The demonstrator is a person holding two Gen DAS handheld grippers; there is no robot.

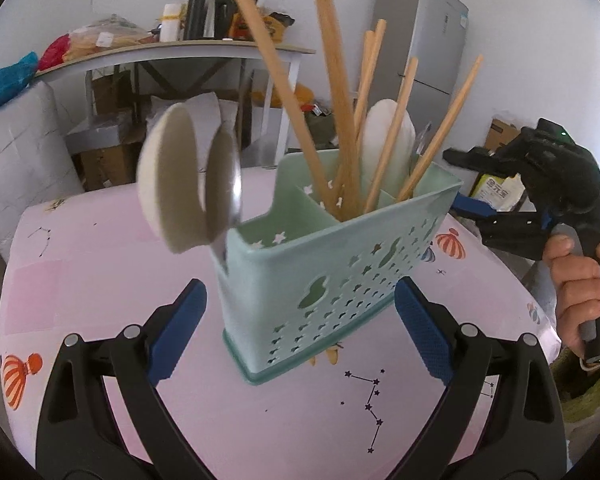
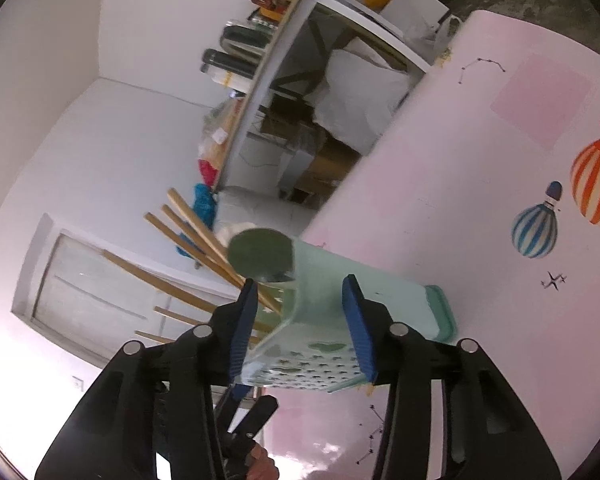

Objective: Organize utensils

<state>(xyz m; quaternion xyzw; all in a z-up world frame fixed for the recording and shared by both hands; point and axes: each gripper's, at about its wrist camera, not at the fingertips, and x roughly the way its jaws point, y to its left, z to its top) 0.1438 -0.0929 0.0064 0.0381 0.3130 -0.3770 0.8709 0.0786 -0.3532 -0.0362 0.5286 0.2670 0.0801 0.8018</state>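
A pale green slotted caddy (image 1: 320, 280) stands on the pink tablecloth (image 1: 100, 300). It holds several wooden chopsticks (image 1: 340, 120) and a white spoon (image 1: 384, 136). A white ladle (image 1: 168, 184) and a metal spoon (image 1: 226, 184) lean out of its left compartment. My left gripper (image 1: 302, 332) is open, its blue pads wide on either side of the caddy's near face and clear of it. A hand (image 1: 580, 292) holds my right gripper (image 1: 456, 180) at the caddy's right end. In the right wrist view the right gripper (image 2: 302, 328) is open around the caddy (image 2: 320, 312), below a blurred dark spoon bowl (image 2: 260, 256).
Behind the table stand a white shelf table (image 1: 180, 50) loaded with bottles and bags, cardboard boxes (image 1: 108, 160) beneath it, and a grey fridge (image 1: 424, 40). White sacks (image 1: 20, 160) lie at the left. Balloon and star prints mark the cloth.
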